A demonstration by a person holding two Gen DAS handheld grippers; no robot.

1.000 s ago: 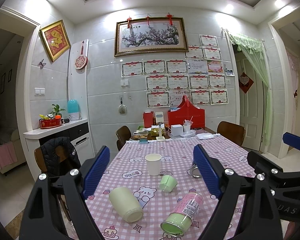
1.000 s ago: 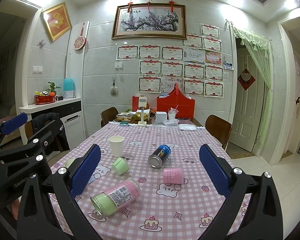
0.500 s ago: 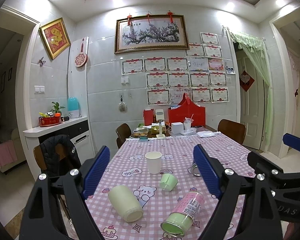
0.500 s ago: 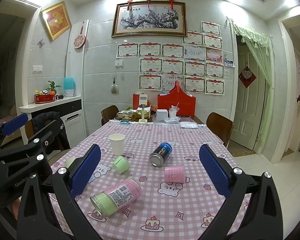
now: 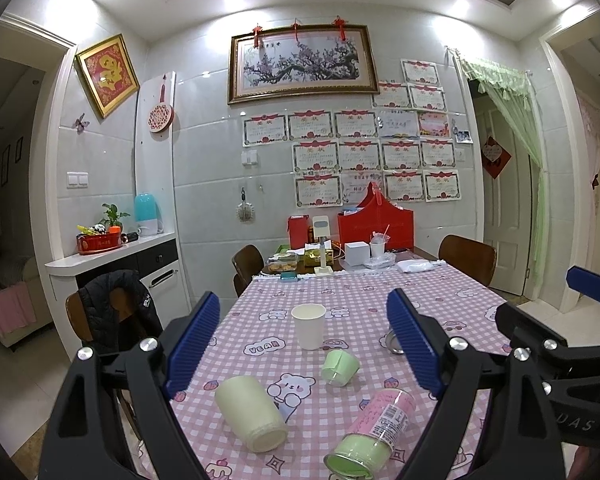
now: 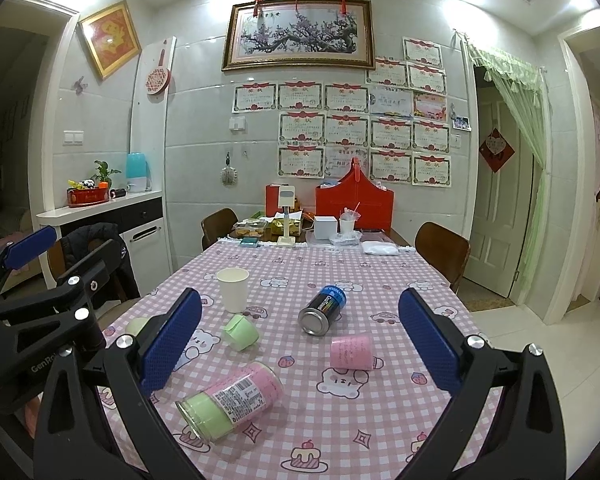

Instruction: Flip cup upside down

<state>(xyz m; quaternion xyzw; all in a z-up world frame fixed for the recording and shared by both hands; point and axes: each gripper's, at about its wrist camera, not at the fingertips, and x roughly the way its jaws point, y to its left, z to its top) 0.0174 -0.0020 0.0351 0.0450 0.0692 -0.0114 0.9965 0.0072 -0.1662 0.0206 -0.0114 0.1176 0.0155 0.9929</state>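
Only one cup here is actually standing mouth-up: the white paper cup [image 5: 308,326], out past the middle of the checkered surface [image 5: 440,292], at about 12 o'clock from the left gripper [image 5: 300,344] and more like 11 o'clock from the right gripper [image 6: 300,344]. My guess is that's the one to flip, since nothing's been touched yet.

To do it cleanly I'd come in low and level and pinch the cup around mid-wall, not at the rim — paper crushes easily, so a light squeeze. Then lift it clear of the surface before rolling the wrist over, otherwise the rim drags on the cloth. The left side looks better lined up for it.

Watch the clutter on the way in: a small green cup [image 5: 339,367] lying on its side sits just short of the paper cup, with a cream tumbler [image 5: 250,414] at 7 o'clock and a pink-and-green jar [image 5: 370,430] at 5 o'clock, both tipped over. From the right camera there's also a blue can [image 6: 323,309] and a pink cup [image 6: 350,351] lying down.

Pose-wise, both grippers hover side by side above the near edge, pointing down the length of the surface, jaws spread wide with nothing between them — well short of any cup.
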